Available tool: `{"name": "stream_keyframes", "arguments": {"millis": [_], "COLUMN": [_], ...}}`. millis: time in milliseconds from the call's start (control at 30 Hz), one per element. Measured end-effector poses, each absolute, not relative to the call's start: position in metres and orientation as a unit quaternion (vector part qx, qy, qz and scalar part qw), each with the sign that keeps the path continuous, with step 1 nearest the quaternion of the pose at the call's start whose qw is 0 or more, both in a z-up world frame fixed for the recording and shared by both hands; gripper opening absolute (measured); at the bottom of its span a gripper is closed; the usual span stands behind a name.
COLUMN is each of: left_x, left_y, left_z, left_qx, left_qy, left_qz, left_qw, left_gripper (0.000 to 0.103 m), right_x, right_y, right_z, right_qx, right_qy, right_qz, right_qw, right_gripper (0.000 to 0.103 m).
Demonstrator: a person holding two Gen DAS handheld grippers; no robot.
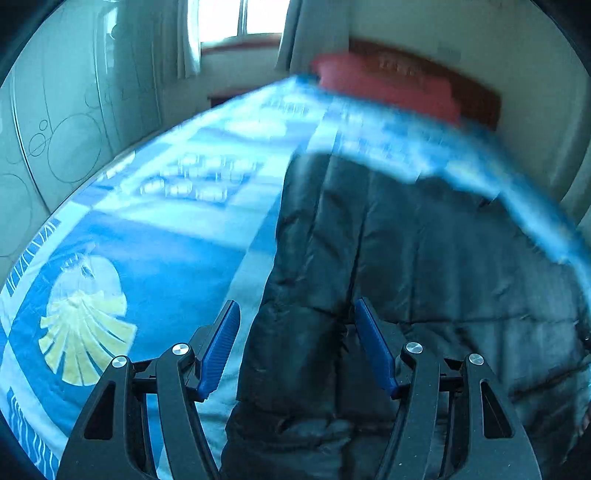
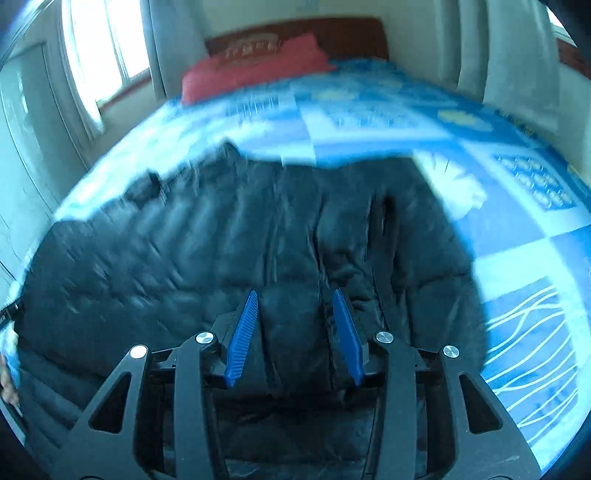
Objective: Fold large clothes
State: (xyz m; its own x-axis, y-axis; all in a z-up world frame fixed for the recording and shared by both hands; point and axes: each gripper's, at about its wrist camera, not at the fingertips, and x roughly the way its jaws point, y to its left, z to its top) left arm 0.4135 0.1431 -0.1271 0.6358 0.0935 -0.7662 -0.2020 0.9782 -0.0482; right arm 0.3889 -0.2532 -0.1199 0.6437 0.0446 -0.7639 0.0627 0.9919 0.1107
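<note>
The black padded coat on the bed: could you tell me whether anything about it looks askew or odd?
Nothing stands out: the black padded coat lies spread, merely rumpled, on the blue bedspread; motion blur hides fine detail.

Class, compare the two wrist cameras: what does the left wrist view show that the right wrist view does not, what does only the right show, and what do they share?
Only the left wrist view shows the wardrobe door with circle patterns and the yellow shell print on the bedspread.

Only the right wrist view shows the wavy white-line patch and a hand at its left edge.

Both show the black padded jacket spread on the blue bedspread, the red pillow, a window, and open jaws over the jacket.
</note>
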Motion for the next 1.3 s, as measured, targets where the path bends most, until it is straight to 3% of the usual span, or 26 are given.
{"name": "stream_keyframes", "arguments": {"millis": [167,433,667,833,1000,1167,1300], "left_x": [0.419,0.421,0.487,0.476,0.473,0.505,0.504], "left_y": [0.143,0.141,0.137,0.128,0.113,0.095,0.09], "left_z": [-0.138,-0.084,-0.137,-0.116,-0.085,-0.133,-0.128], "left_qx": [-0.056,-0.052,-0.014,0.006,-0.046,-0.032,-0.016], "left_qy": [0.439,0.375,0.447,0.437,0.377,0.445,0.441], "left_qz": [0.082,0.073,0.105,0.121,0.073,0.066,0.076], "left_qw": [0.893,0.923,0.888,0.891,0.922,0.893,0.894], "left_gripper": [0.066,0.065,0.066,0.064,0.064,0.067,0.067], "right_x": [0.39,0.416,0.46,0.456,0.466,0.48,0.475], "right_y": [-0.25,-0.249,-0.238,-0.23,-0.189,-0.163,-0.167], "right_z": [-0.116,-0.084,-0.12,-0.1,-0.089,-0.119,-0.108], "right_qx": [0.057,0.083,0.056,0.052,0.04,0.004,0.014], "right_qy": [0.425,0.391,0.429,0.407,0.386,0.416,0.418], "right_qz": [-0.008,-0.005,-0.007,-0.011,0.045,0.037,0.039], "right_qw": [0.903,0.917,0.902,0.912,0.92,0.909,0.908], "right_gripper": [0.042,0.046,0.052,0.052,0.052,0.054,0.054]}}
